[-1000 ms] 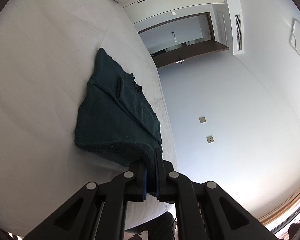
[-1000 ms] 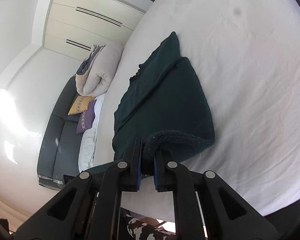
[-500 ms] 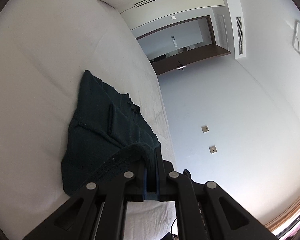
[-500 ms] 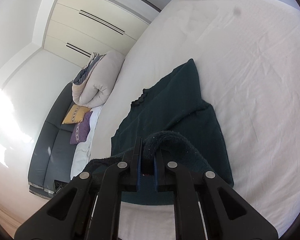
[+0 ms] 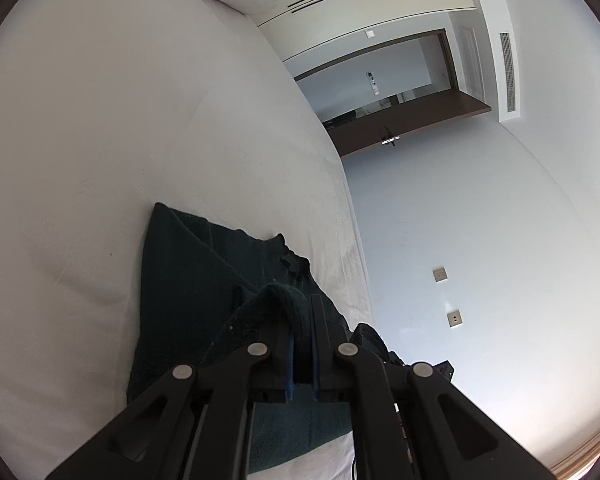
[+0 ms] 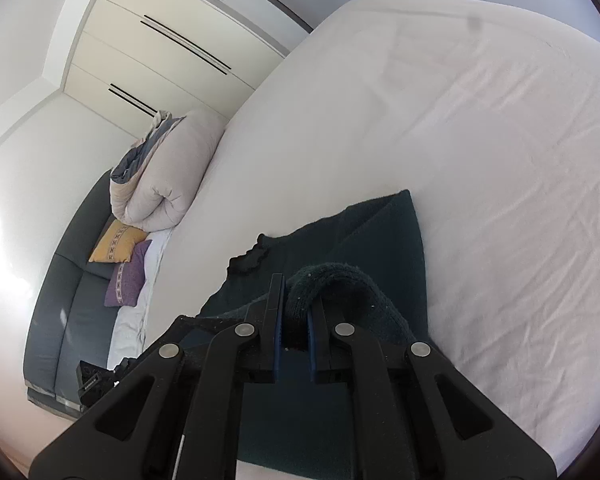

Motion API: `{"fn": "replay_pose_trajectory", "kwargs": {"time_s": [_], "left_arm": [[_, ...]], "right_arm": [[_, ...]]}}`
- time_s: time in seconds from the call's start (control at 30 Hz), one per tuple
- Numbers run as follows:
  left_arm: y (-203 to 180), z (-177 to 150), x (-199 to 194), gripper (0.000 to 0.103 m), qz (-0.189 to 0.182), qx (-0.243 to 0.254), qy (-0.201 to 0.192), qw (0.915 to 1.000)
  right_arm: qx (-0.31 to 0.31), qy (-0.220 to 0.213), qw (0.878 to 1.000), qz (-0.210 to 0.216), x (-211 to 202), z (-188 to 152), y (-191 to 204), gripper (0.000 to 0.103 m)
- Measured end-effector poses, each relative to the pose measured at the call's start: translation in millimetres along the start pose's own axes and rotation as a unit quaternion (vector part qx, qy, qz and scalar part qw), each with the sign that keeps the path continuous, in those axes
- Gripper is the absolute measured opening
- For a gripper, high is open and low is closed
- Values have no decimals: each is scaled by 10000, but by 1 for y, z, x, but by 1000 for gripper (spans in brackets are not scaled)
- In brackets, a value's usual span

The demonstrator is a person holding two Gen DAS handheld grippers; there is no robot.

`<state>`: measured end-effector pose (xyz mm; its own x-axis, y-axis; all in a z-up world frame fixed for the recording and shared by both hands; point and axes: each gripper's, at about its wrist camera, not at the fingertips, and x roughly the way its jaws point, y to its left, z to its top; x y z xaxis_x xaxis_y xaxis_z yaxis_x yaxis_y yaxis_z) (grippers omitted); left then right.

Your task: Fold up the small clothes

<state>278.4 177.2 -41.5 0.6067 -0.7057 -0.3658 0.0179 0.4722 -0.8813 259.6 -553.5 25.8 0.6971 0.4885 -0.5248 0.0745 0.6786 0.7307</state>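
Note:
A dark green knitted garment (image 5: pixel 188 264) lies on the white bed (image 5: pixel 100 120). My left gripper (image 5: pixel 302 344) is shut on a thick edge of it, lifted above the flat part and curled over the fingers. In the right wrist view the same garment (image 6: pixel 384 232) lies on the bed sheet (image 6: pixel 500 160). My right gripper (image 6: pixel 294 316) is shut on another bunched edge of it, held over the lower layer. The near part of the garment is hidden under both grippers.
A rolled beige duvet (image 6: pixel 168 172) sits at the head of the bed. A grey sofa (image 6: pixel 64 312) with a yellow cushion (image 6: pixel 114 242) and a purple cushion (image 6: pixel 126 276) stands beside the bed. The bed edge (image 5: pixel 352 240) borders a white wall and a doorway (image 5: pixel 388 92).
Both grippers have carried the held hem forward over the garment toward its far end. The visible flat part has grown shorter and the fold has risen over the fingers.

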Motion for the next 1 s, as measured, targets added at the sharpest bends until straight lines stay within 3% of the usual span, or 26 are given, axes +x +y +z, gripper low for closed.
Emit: {"fn": "replay_pose_trajectory", "kwargs": {"time_s": [0.3,0.47,0.5,0.53,0.57,0.6,0.63,0.67,0.7,0.83,1.0], "left_arm": [[32,35,51,6,380,-107,63,9992],[46,39,71,7,687,-44,90,9976],[50,38,73,16,730,-83,112,9972],[55,37,74,32,721,-145,133,9972],[60,37,73,43,747,-211,120,9969],[63,37,70,62,775,-253,15,9967],[66,36,65,68,789,-271,-100,9965],[67,36,60,68,791,-282,-157,9963],[67,36,57,68,773,-289,-166,9964],[56,26,45,68,806,-55,-148,9966],[41,-6,36,68,935,339,73,9950]], "right_arm": [[247,103,9989,-391,80,43,-23,8],[483,254,9966,-624,117,53,-46,9],[523,316,9958,-680,124,55,-49,9],[541,355,9955,-698,130,56,-51,12],[530,360,9957,-676,134,58,-52,20],[500,309,9963,-621,133,57,-54,26],[468,218,9971,-556,131,56,-53,46],[467,134,9977,-470,128,56,-54,62],[483,78,9981,-363,126,56,-53,64],[365,-49,9976,-581,118,56,-48,64],[220,-154,9981,-554,88,35,-36,64]]}}
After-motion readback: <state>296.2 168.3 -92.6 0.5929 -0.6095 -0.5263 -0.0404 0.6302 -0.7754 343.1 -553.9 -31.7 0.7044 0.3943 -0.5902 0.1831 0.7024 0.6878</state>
